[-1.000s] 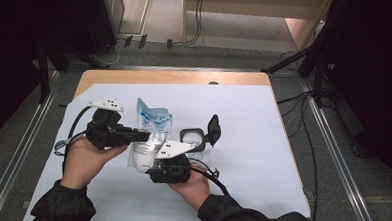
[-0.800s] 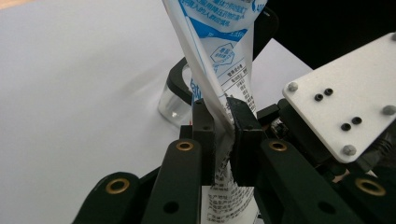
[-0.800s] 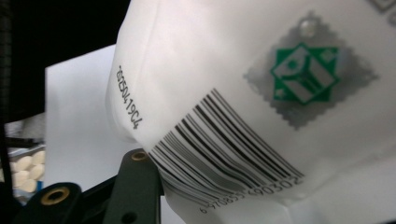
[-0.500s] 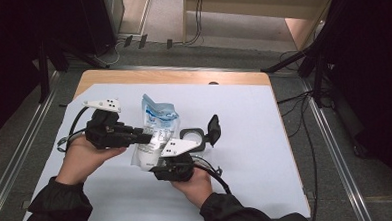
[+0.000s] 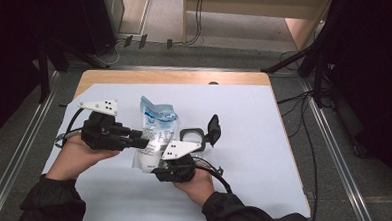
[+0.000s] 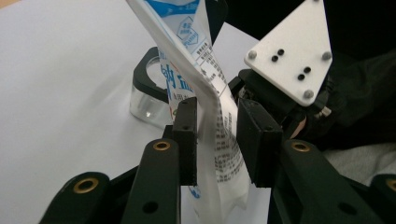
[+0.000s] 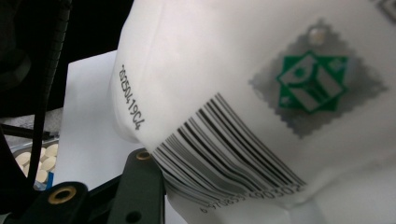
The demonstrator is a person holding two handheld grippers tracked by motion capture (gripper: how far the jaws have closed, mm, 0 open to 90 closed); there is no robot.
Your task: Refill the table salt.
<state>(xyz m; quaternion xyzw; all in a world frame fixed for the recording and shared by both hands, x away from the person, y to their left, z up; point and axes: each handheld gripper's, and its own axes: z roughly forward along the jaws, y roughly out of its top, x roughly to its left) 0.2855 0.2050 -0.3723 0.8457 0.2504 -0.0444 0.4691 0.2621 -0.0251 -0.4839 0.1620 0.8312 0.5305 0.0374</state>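
**Pouch held between both grippers above the counter**

The white-and-blue pouch (image 5: 155,135) stands upright over the counter (image 5: 265,137), between the two grippers. The left gripper (image 5: 141,141) has just been opening: its fingers (image 6: 187,135) stand apart with the pouch's edge between them, one pad touching, the other clear. The right gripper (image 5: 183,158) is clamped on the pouch's lower end. A clear, black-rimmed container (image 5: 191,136) sits just beside.
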